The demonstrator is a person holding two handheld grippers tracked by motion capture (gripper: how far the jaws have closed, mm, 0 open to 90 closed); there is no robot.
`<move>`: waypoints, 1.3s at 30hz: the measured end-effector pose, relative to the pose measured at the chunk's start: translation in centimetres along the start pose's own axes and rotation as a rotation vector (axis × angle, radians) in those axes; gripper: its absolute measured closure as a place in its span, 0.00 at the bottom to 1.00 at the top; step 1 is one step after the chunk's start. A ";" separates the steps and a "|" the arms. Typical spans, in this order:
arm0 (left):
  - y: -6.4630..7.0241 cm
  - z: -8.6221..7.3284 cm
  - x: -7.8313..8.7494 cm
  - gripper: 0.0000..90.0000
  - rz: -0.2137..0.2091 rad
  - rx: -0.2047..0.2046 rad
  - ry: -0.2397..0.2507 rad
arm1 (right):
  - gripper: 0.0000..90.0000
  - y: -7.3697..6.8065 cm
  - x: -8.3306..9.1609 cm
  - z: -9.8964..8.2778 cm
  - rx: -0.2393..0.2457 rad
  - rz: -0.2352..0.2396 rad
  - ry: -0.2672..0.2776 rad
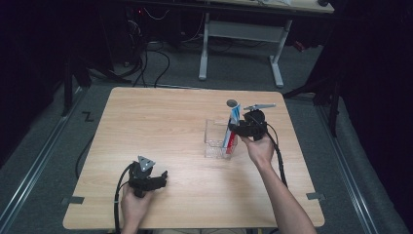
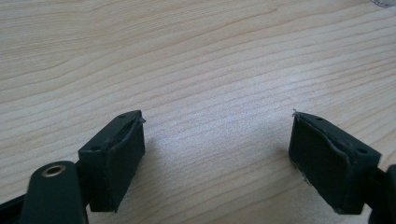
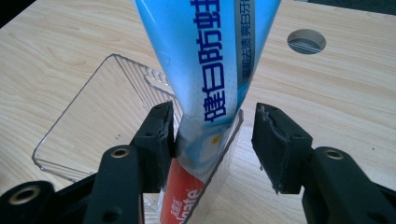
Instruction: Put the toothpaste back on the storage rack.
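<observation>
Here, we see a person at a wooden table [image 1: 160, 122] with a two-jaw gripper in each hand. The right gripper [image 3: 212, 140] stands at a clear plastic organiser box [image 3: 93, 121], and a toothpaste tube [image 3: 210, 70] rises between its jaws. The tube is blue and white above, red at its foot, and stands cap-down in a narrow compartment at the near end of the box, leaning a little. The jaws are about half open: the one on the left of the right gripper view lies against or just beside the tube's edge, the other stands clear of it with a gap, so nothing is being squeezed.

In the high view the right gripper [image 1: 248, 127] sits just beside the box [image 1: 214, 141], with the tube [image 1: 233, 124] poking up above it.

The left gripper [image 2: 217, 144] rests low over bare table, well apart from the box. Its jaws stand wide open with only wood grain between them.

We judge the tube to be light and soft: it will dent under a firm squeeze, and its glossy skin may slip. The flat upper part bends easily. The best hold is probably across the broad faces at mid-height, with gentle pressure. The thin-walled box looks light too and could tip or slide if the tube is dragged sideways.
</observation>
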State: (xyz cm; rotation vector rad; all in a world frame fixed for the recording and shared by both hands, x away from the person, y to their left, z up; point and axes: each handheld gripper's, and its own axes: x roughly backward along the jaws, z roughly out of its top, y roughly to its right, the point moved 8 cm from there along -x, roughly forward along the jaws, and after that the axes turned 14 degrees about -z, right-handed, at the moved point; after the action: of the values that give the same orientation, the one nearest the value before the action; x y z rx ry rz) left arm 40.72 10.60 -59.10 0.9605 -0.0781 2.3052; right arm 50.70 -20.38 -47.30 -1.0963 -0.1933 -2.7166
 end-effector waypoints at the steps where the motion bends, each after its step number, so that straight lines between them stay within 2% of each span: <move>1: 0.0 0.0 0.0 0.21 0.000 0.000 0.000 | 0.53 0.0 0.1 0.0 0.003 0.000 0.001; 5: 0.0 0.0 0.0 0.21 0.000 0.000 0.000 | 0.51 0.1 0.5 -0.1 0.015 -0.001 0.010; 21: 0.0 0.0 0.0 0.21 0.001 0.002 0.002 | 0.49 1.3 2.2 -0.8 -0.030 0.027 0.042; 39: 0.0 0.0 0.0 0.21 0.001 0.002 0.002 | 0.49 3.0 3.6 -1.1 -0.056 0.006 0.071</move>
State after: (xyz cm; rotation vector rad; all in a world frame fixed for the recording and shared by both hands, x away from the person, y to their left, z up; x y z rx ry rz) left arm 40.75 10.57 -59.10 0.9595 -0.0755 2.3078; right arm 48.17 -24.04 -45.50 -1.0117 -0.1029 -2.7657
